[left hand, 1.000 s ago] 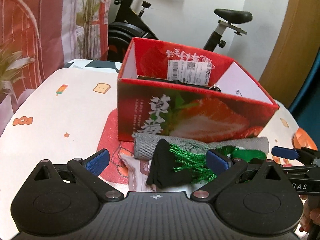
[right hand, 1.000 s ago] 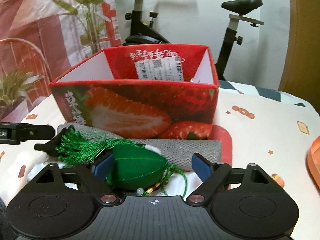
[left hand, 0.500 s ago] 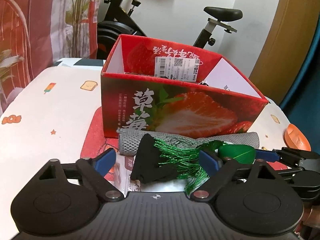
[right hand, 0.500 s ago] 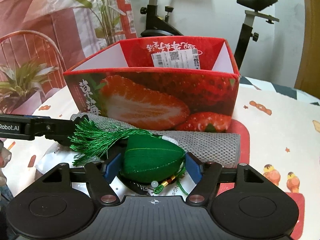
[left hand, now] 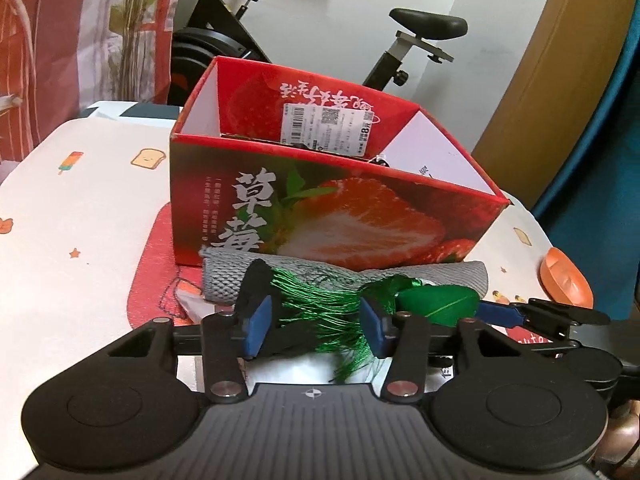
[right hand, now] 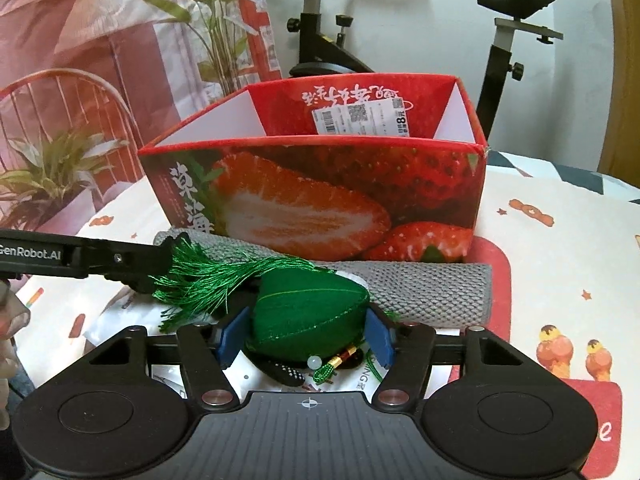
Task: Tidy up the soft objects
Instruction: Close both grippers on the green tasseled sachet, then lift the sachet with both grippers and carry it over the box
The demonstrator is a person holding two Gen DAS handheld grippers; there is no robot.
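A green stuffed pouch (right hand: pixel 308 308) with a long green tassel (right hand: pixel 208 280) lies in front of the red strawberry box (right hand: pixel 320 184), partly on a folded grey towel (right hand: pixel 432 284). My right gripper (right hand: pixel 306 338) is closing, and both blue pads touch the pouch's sides. My left gripper (left hand: pixel 316 330) is also closing, with the loose tassel (left hand: pixel 316 300) and a black cloth piece (left hand: pixel 254 280) between its pads; the strands are not squeezed. The pouch (left hand: pixel 438 304) shows at the right of the left wrist view, beside the right gripper's blue pad (left hand: pixel 496 314). The box (left hand: pixel 320 208) stands open-topped.
A white plastic packet (right hand: pixel 120 316) lies under the pouch and tassel on a red mat (left hand: pixel 154 264). An orange dish (left hand: pixel 564 280) sits at the table's right edge. An exercise bike (right hand: pixel 320 20) and patterned curtains stand behind the table.
Both pairs of jaws have narrowed, the left much more than the right. The right pads have come in against the green pouch, and the left pads have drawn in around the tassel.
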